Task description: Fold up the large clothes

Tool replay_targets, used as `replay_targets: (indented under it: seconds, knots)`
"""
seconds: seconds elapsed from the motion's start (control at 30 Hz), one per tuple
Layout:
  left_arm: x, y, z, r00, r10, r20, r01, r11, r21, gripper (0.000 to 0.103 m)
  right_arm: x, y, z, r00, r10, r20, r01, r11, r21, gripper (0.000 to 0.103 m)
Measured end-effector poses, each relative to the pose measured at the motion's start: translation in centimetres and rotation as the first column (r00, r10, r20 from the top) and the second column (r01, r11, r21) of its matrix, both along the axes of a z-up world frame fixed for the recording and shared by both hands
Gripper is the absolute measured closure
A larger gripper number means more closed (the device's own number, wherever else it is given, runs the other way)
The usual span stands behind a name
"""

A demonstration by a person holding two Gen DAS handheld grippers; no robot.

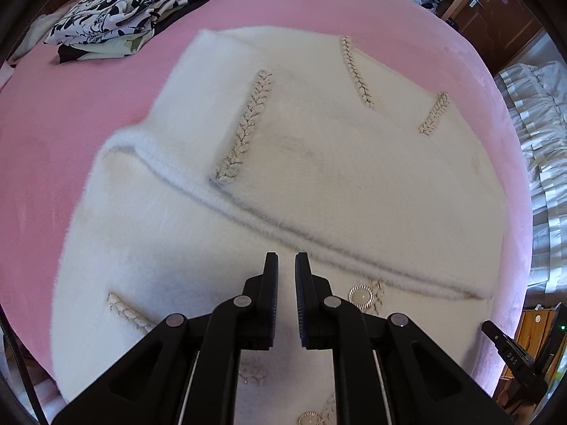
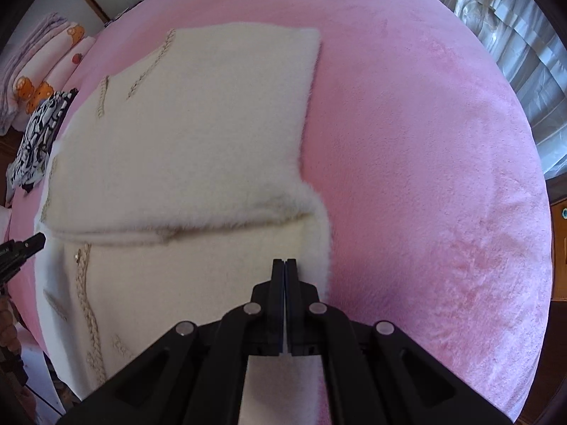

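White fuzzy cardigan point(image 1: 319, 163) lies folded below both grippers; left gripper point(image 1: 286, 258) slightly parted, empty; right gripper point(image 2: 284, 264) clenched, empty. Only left view shows pearl buttons point(image 1: 360, 295).

Black-and-white patterned clothes point(image 1: 138, 3) on pink blanket point(image 1: 53, 134)

The right gripper point(image 2: 285, 261), jaws pressed together with nothing between them, hangs over the near right edge of a fluffy cream garment point(image 2: 184, 134) that lies partly folded on a pink bed cover point(image 2: 425, 163), its upper layer doubled over the lower one. Braided beige trim point(image 2: 86, 294) runs down the garment's left part. At the far left lie a black-and-white patterned cloth point(image 2: 39, 134) and the dark tip of the left gripper point(image 2: 33, 240), its jaws too small to read; pale curtains point(image 2: 514, 24) hang at upper right.
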State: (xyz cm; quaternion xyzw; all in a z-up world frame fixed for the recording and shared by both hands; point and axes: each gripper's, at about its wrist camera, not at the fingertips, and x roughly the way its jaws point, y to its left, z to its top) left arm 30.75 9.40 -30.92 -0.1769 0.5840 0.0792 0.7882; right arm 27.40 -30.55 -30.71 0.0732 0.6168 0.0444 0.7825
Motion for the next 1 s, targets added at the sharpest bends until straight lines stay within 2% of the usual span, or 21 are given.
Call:
replay_targets:
  seconds: [0.13,0.3,0.37,0.47,0.57,0.6,0.63,0.73,0.87,0.9,0.93,1.0]
  knots:
    - [-3.1,0.3,1.7,1.000,0.010,-0.003,-0.010,0.999,0.036,0.087,-1.7,0.2,0.7,1.000,0.010,-0.030,-0.009,0.999,0.046,0.101]
    - [-7.5,1.1,3.7,0.999,0.052,0.012,-0.052,0.998,0.046,0.086,-4.1,-0.3,1.9,0.998,-0.012,-0.056,0.018,0.995,0.099,0.100]
    - [-8.9,1.5,4.0,0.998,0.060,0.025,-0.061,0.997,0.054,0.082,-5.2,-0.4,2.1,0.997,-0.020,-0.072,0.029,0.992,0.124,0.100]
    - [-11.0,1.9,4.3,0.997,0.072,0.035,-0.074,0.996,0.045,0.078,-6.8,-0.6,2.6,0.997,-0.022,-0.076,0.030,0.994,0.105,0.100]
    - [-12.9,2.5,4.0,0.996,0.081,0.022,-0.081,0.997,0.016,0.066,-8.7,-0.9,3.4,0.998,-0.018,-0.059,0.022,0.997,0.069,0.098]
    - [-13.3,2.8,3.8,0.997,0.078,0.019,-0.078,0.997,0.006,0.058,-9.3,-0.9,3.6,0.998,-0.018,-0.059,0.022,0.998,0.064,0.097]
    - [-13.8,2.9,3.7,0.997,0.073,0.015,-0.073,0.997,0.001,0.055,-9.9,-1.0,3.6,0.998,-0.022,-0.062,0.026,0.997,0.068,0.094]
    - [-15.1,3.5,3.4,0.999,0.038,-0.006,-0.038,0.999,0.021,0.055,-11.8,-1.1,3.7,0.995,-0.069,-0.066,0.076,0.991,0.112,0.087]
    - [-16.4,4.7,3.1,0.999,-0.032,-0.039,0.033,0.999,0.025,0.054,-15.3,-1.4,3.2,0.983,-0.161,-0.088,0.175,0.965,0.195,0.086]
    - [-16.9,5.0,3.2,0.997,-0.060,-0.041,0.062,0.998,0.031,0.051,-16.2,-1.3,3.1,0.979,-0.182,-0.095,0.199,0.958,0.206,0.086]
    - [-17.4,5.2,3.3,0.995,-0.089,-0.045,0.091,0.995,0.041,0.048,-17.1,-1.2,3.0,0.974,-0.201,-0.101,0.218,0.954,0.204,0.086]
    - [-18.0,5.8,3.4,0.988,-0.143,-0.062,0.146,0.988,0.047,0.047,-18.8,-0.8,2.9,0.967,-0.228,-0.109,0.245,0.953,0.178,0.086]
